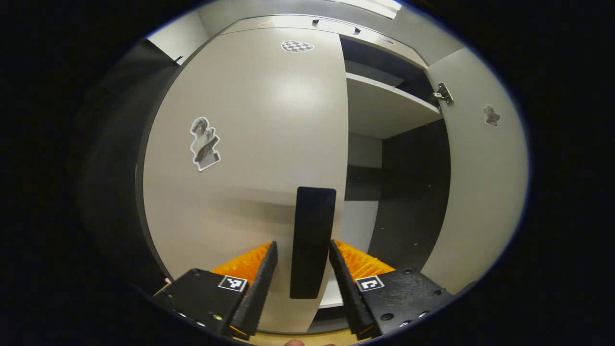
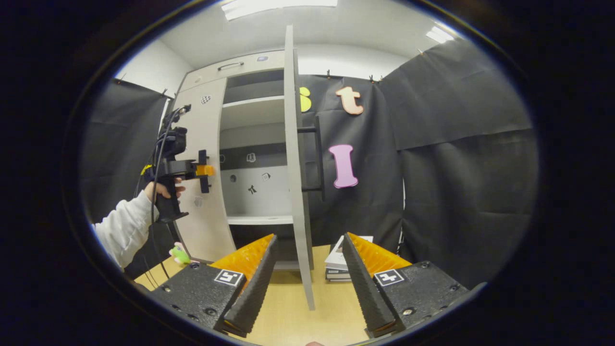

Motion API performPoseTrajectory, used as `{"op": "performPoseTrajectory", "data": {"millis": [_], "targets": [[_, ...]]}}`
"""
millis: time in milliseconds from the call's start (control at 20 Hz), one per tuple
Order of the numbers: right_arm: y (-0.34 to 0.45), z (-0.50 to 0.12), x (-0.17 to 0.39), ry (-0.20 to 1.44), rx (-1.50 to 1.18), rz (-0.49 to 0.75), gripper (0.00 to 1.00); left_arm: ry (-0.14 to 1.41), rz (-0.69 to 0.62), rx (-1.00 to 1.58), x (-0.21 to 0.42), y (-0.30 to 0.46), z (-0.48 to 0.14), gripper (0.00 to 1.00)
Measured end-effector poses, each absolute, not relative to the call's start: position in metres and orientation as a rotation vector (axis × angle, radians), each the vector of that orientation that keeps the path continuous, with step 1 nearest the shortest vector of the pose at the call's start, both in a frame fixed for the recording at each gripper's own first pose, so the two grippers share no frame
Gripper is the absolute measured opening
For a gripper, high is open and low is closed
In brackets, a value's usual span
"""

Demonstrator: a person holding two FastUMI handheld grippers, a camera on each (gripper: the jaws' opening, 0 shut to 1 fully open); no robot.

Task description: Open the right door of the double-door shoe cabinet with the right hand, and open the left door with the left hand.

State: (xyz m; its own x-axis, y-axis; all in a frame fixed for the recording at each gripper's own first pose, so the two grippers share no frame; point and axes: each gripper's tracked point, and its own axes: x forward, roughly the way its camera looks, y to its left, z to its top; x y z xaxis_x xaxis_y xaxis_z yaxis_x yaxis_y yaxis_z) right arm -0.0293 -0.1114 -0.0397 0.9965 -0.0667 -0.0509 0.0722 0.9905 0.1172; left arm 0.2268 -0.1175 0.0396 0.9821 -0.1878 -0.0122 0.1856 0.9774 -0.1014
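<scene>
The cabinet's left door (image 1: 250, 144) is pale grey, carries stickers and stands closed. Its black upright handle (image 1: 314, 211) rises between the fingers of my left gripper (image 1: 303, 244), which is open; a gap shows on the handle's left side, while the other finger lies close against it. The right door (image 1: 480, 168) is swung wide open. In the right gripper view that door (image 2: 294, 158) appears edge-on, its black handle (image 2: 318, 158) on the far face. My right gripper (image 2: 309, 236) is open and holds nothing. The left gripper (image 2: 204, 170), held in a hand, is at the left door (image 2: 204, 216).
Pale shelves (image 1: 384, 108) show inside the open half of the cabinet. A stack of books (image 2: 338, 262) lies on the wooden floor to the right of the open door. A small green toy (image 2: 178, 253) sits below the white sleeve (image 2: 122, 228). Black cloth walls surround the cabinet.
</scene>
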Motion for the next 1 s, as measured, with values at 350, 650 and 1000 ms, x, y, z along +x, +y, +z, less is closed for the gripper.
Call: {"op": "performPoseTrajectory", "data": {"millis": [350,650,1000], "targets": [[-0.110,-0.044,-0.030,0.059,0.129,-0.071,0.84,0.033,-0.211,-0.067,0.225,-0.114,0.036,0.09],[-0.101,-0.050,-0.036,0.073,0.110,-0.068,0.84,0.058,-0.195,-0.050,0.204,-0.111,0.038,0.09],[-0.104,-0.044,-0.046,0.052,0.087,-0.090,0.84,0.048,-0.192,-0.007,0.143,-0.079,0.041,0.08]]}}
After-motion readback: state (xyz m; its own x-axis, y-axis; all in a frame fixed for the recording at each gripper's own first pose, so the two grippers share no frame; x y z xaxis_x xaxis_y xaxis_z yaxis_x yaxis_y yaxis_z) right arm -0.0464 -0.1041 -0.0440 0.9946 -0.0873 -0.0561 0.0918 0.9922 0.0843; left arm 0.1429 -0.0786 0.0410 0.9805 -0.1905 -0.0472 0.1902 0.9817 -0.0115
